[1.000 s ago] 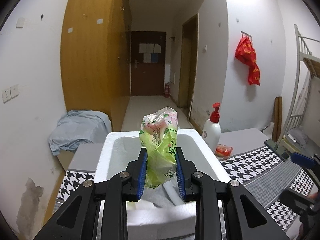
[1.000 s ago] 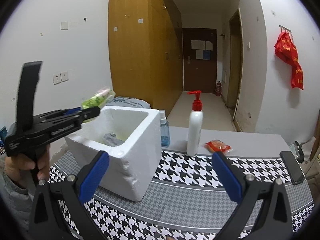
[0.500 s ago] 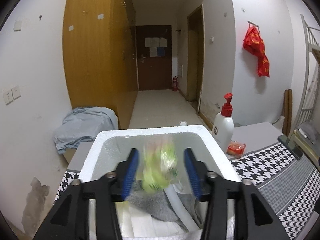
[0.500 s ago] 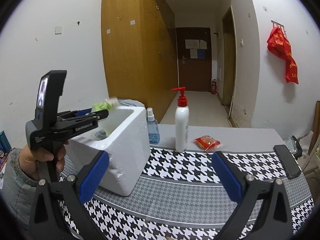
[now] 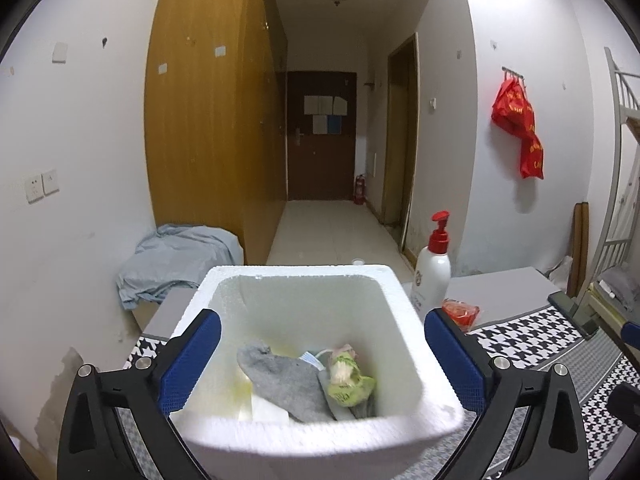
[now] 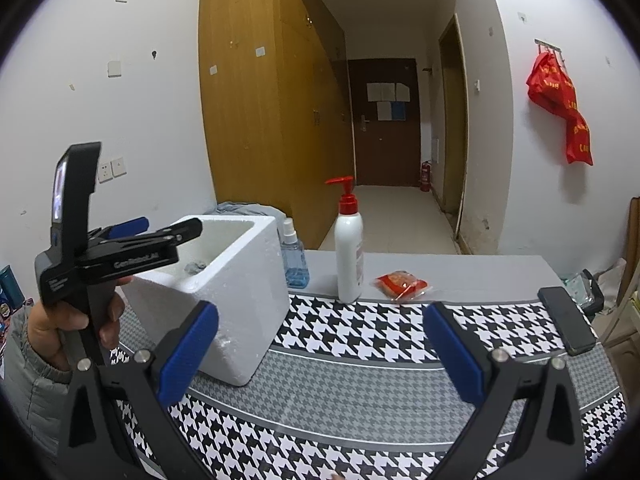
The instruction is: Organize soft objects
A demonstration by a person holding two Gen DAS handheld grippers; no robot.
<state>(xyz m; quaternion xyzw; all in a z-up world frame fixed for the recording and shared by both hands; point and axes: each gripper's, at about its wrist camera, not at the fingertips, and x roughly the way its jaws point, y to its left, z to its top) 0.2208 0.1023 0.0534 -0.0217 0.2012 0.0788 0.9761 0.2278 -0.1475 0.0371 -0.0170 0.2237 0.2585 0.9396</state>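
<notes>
A white foam box (image 5: 400, 304) stands on the table, also seen in the right wrist view as the foam box (image 6: 240, 280). Inside it lie a green plastic packet (image 5: 348, 378), a grey sock (image 5: 280, 376) and some white items. My left gripper (image 5: 320, 356) hovers over the box, its jaws opening wide, with nothing between its pads; the packet lies below them. From the right wrist view, the left gripper (image 6: 168, 232) is held by a hand above the box rim. My right gripper (image 6: 320, 352) stands open over the houndstooth cloth with nothing in it. A red packet (image 6: 402, 284) lies beyond it.
A white pump bottle (image 6: 349, 256) and a blue spray bottle (image 6: 295, 258) stand beside the box. A dark phone (image 6: 566, 320) lies at the right of the houndstooth cloth (image 6: 360, 392). A grey-blue cloth heap (image 5: 176, 256) sits behind the box by the left wall.
The left gripper's jaws spread apart and let go of the green packet, which dropped into the foam box. The right gripper shifted a little across the table.
</notes>
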